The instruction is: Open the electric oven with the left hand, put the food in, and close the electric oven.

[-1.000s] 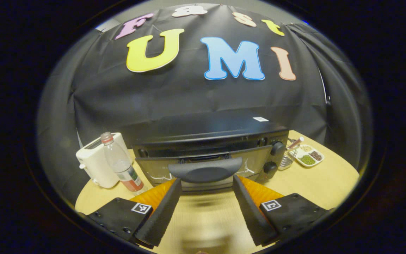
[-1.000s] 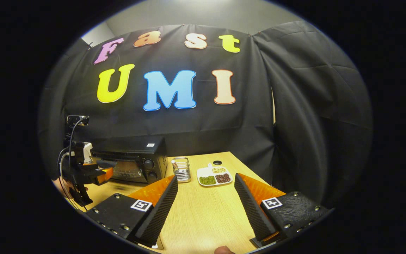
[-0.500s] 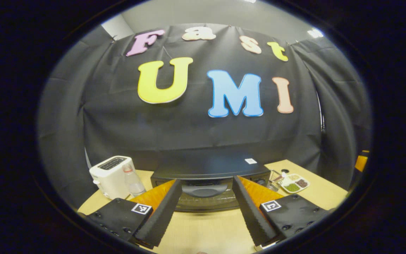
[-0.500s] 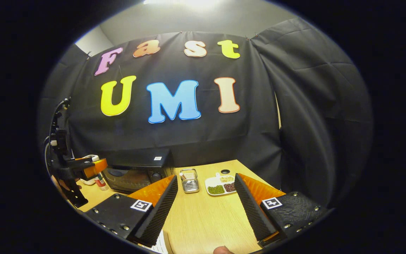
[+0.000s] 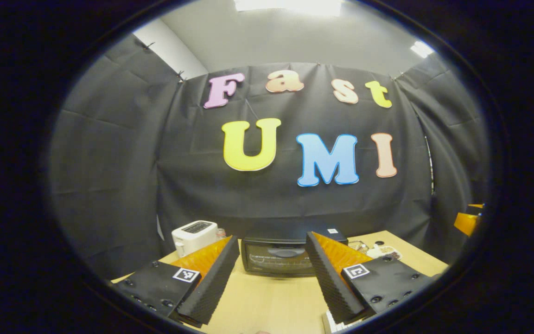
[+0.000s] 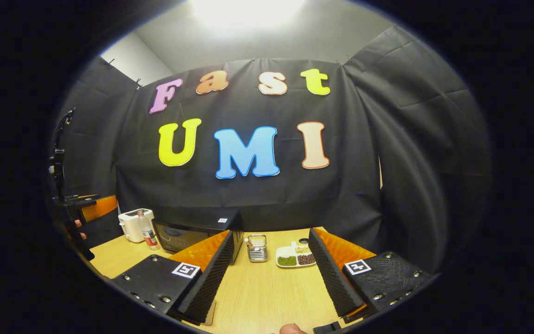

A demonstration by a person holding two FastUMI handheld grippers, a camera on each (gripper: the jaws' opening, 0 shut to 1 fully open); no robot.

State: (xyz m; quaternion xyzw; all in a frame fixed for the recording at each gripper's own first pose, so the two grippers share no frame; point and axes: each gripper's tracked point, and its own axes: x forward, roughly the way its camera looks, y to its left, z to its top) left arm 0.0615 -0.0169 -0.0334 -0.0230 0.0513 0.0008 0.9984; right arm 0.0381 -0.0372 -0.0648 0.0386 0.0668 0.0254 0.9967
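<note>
The black electric oven [image 5: 276, 257] stands at the back of the wooden table [image 5: 271, 301] with its door shut and its handle [image 5: 280, 252] free. My left gripper [image 5: 271, 237] is open and empty, well back from the oven and facing it. In the right gripper view the oven [image 6: 188, 236] sits left of centre. My right gripper [image 6: 271, 233] is also open and empty above the table. Straight ahead of it lies a white divided plate of food [image 6: 295, 256]. At the far left a hand holds the left gripper [image 6: 88, 208].
A white toaster [image 6: 131, 224] and a plastic bottle [image 6: 146, 230] stand left of the oven. A small wire basket [image 6: 257, 248] sits between the oven and the plate. The right gripper's orange body [image 5: 468, 218] shows at the far right of the left gripper view.
The oven door, ajar with its handle between my left fingers a second ago, is now shut. Both grippers have drawn back from the oven and tilted upward.
</note>
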